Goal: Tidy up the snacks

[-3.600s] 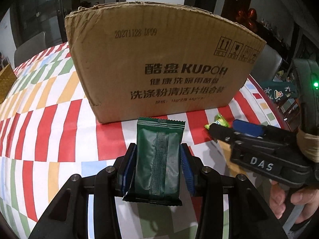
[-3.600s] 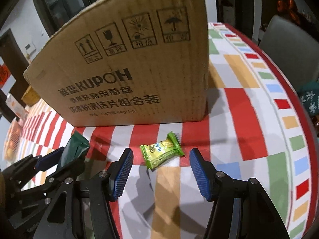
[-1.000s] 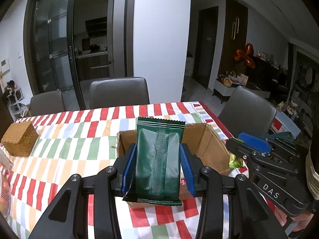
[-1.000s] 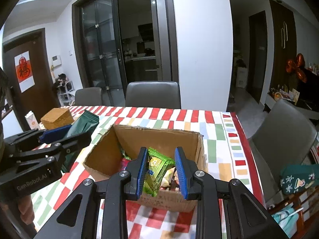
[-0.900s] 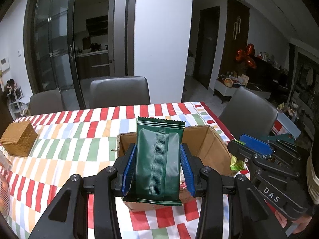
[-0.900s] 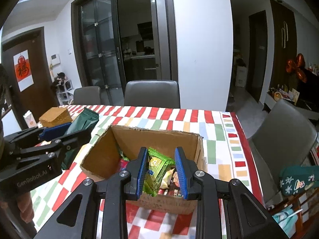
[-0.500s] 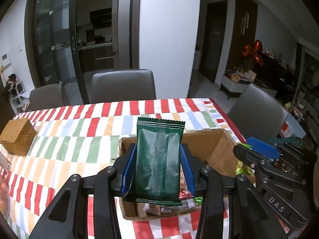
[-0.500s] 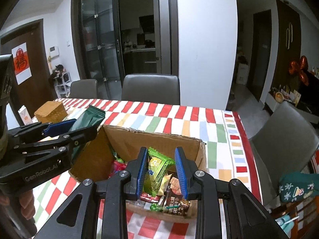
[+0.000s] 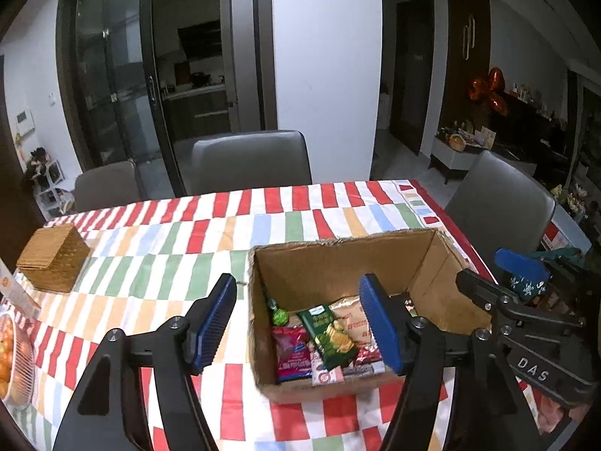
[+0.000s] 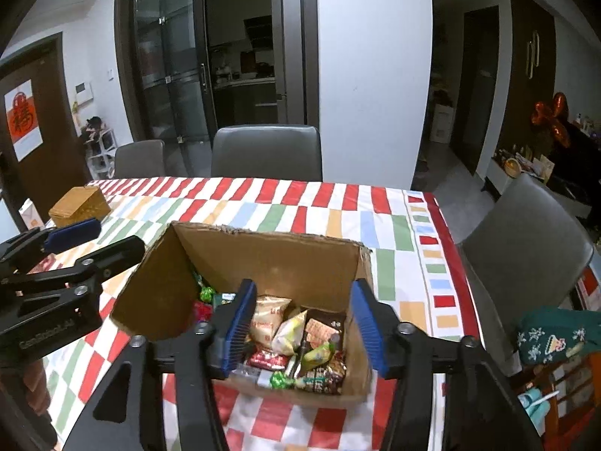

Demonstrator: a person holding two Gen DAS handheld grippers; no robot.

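An open cardboard box (image 9: 338,259) (image 10: 263,255) stands on the striped tablecloth and holds several snack packets (image 9: 326,334) (image 10: 296,342). My left gripper (image 9: 300,323) is open and empty above the box's left part; it also shows at the left of the right wrist view (image 10: 71,248). My right gripper (image 10: 300,327) is open and empty above the box's near right part; it also shows at the right of the left wrist view (image 9: 503,282). The dark green packet cannot be picked out in the box.
A wicker box (image 9: 52,259) (image 10: 79,205) sits at the table's left. A bowl of oranges (image 9: 11,368) is at the near left edge. Grey chairs (image 9: 251,161) (image 10: 526,248) stand at the far side and the right. A green bag (image 10: 556,334) lies to the right.
Both grippers have opened over the box: the left let go of the dark green packet and the right let go of the yellow-green one. Both hold nothing now.
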